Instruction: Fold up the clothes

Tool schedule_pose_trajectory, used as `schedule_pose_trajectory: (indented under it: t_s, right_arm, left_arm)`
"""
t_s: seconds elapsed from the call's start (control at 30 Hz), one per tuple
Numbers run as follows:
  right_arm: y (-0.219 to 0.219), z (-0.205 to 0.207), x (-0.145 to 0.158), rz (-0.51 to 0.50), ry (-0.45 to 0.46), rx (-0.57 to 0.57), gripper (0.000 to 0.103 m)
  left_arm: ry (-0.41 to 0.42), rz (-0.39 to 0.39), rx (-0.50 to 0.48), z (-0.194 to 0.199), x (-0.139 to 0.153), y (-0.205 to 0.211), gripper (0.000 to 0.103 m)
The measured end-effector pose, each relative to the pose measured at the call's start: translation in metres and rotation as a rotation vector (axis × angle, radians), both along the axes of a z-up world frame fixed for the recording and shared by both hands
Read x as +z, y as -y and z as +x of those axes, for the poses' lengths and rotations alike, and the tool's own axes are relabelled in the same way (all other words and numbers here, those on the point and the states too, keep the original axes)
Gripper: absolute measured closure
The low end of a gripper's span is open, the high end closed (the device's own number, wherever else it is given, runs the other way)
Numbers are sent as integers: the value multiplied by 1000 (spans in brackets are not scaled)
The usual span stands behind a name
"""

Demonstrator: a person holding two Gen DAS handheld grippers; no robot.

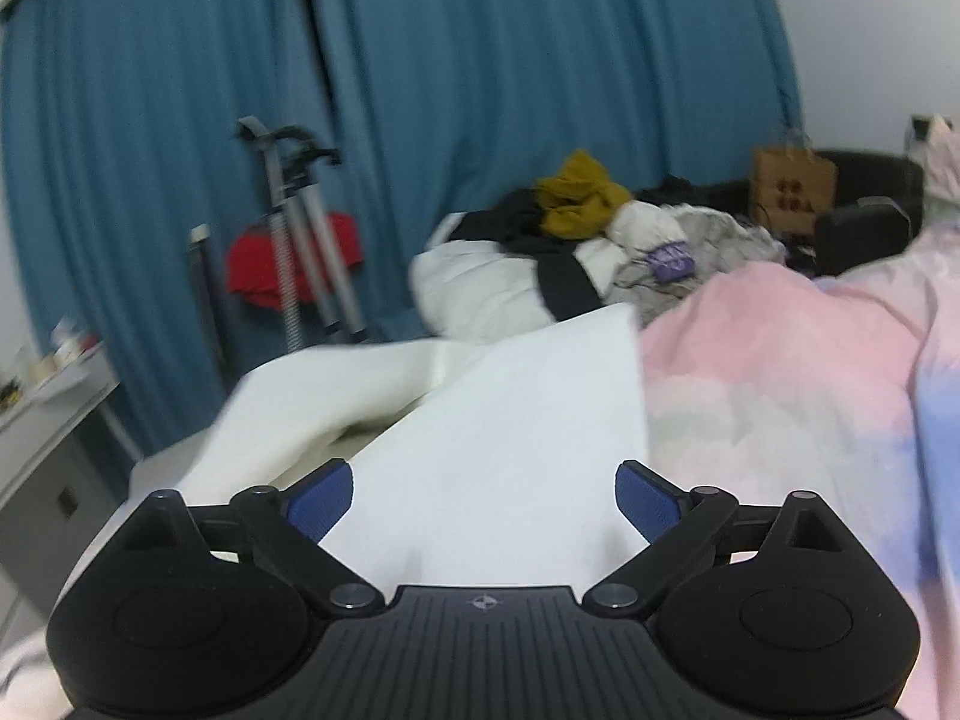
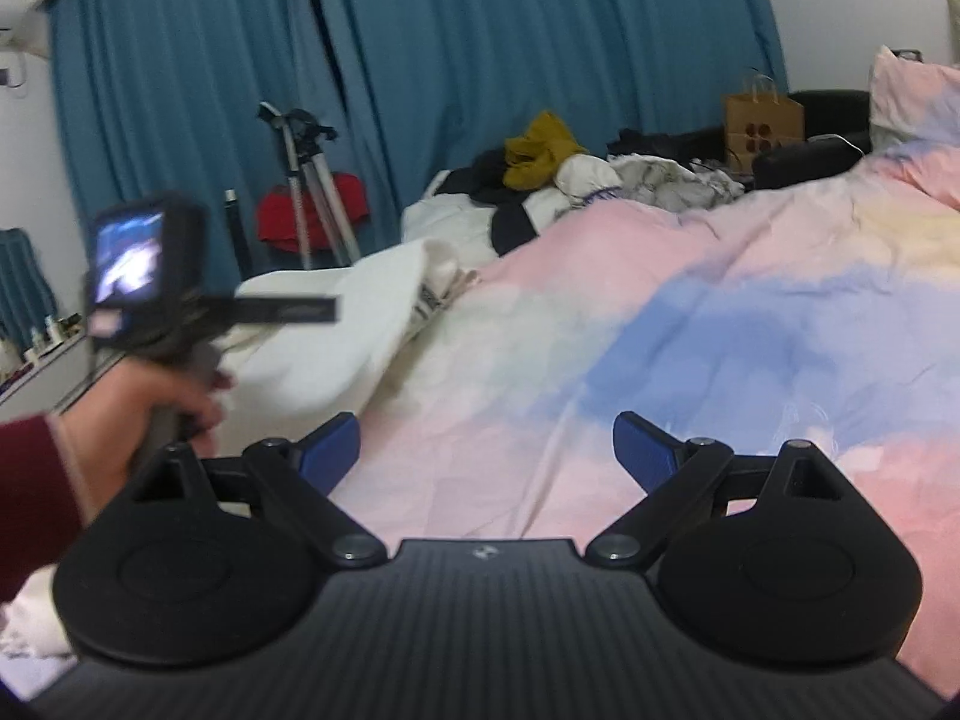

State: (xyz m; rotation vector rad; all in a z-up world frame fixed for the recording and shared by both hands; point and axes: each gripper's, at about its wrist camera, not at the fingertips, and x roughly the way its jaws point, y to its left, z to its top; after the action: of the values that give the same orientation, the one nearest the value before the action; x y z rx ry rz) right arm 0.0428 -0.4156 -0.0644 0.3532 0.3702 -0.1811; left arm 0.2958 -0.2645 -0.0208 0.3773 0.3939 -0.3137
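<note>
A white garment lies spread and partly rumpled at the left edge of a bed. My left gripper hangs low over it, jaws wide open, with the white cloth showing between the blue pads but not pinched. In the right wrist view the same white garment lies at the left, and a hand in a dark red sleeve holds the left tool above it. My right gripper stands open over the pastel pink and blue duvet, with nothing between its fingers.
A pile of unfolded clothes, white, black, grey and mustard, lies at the far end of the bed. Behind it stand a brown paper bag and a dark chair. A tripod and a red item stand before the blue curtain. A grey desk is at the left.
</note>
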Motion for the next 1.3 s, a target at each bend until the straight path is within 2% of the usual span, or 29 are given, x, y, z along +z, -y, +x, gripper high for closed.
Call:
schedule_pose_trajectory:
  t_s: [0.07, 0.17, 0.2, 0.23, 0.27, 0.3, 0.33, 0.4, 0.5, 0.63, 0.7, 0.77, 0.87, 1.03, 1.17, 1.23, 1.3]
  right_arm:
    - [5, 8, -8, 12, -11, -7, 10]
    - [6, 22, -19, 9, -23, -1, 10]
    - [6, 25, -21, 3, -25, 0, 10]
    - [6, 27, -22, -2, -25, 1, 10]
    - [7, 28, -24, -4, -24, 1, 10]
    - [8, 29, -27, -2, -23, -2, 10]
    - [9, 30, -28, 8, -26, -1, 10]
    - [10, 32, -31, 46, -37, 7, 10]
    - [8, 39, -33, 114, -43, 45, 10]
    - [2, 32, -26, 140, -10, 91, 10]
    - [7, 24, -21, 195, 12, 90, 10]
    - [18, 15, -18, 278, 16, 74, 10]
    - [42, -6, -16, 458, 45, 47, 10]
    - [79, -36, -22, 780, 86, 16, 10]
    - [89, -36, -38, 900, 9, -22, 9]
    - [89, -30, -49, 957, -26, -15, 9]
    - [84, -19, -55, 981, -74, 28, 9]
  left_arm:
    - [3, 43, -21, 24, -13, 35, 6]
    - [19, 155, -16, 57, -41, 82, 7]
    - [11, 192, -6, 67, -50, 93, 16]
    - [-6, 225, 5, 76, -58, 102, 41]
    - [-37, 222, 27, 84, -61, 105, 54]
    - [-77, 197, 57, 91, -60, 104, 78]
    - [-118, 171, 87, 97, -59, 104, 96]
    - [-156, 110, 85, 97, -44, 96, 97]
    - [-129, 113, 12, 68, -7, 82, 98]
    - [-66, 65, -106, -1, 53, 46, 98]
    - [-43, 50, -157, -38, 75, 27, 98]
    - [-54, 18, -193, -76, 89, 9, 98]
    - [-81, -27, -230, -136, 88, -25, 97]
    - [-198, -107, -213, -224, 48, -88, 97]
    - [-244, -221, -127, -254, 12, -138, 97]
    - [-287, -311, -69, -260, 2, -164, 97]
    - [-313, -369, -33, -258, -2, -181, 97]
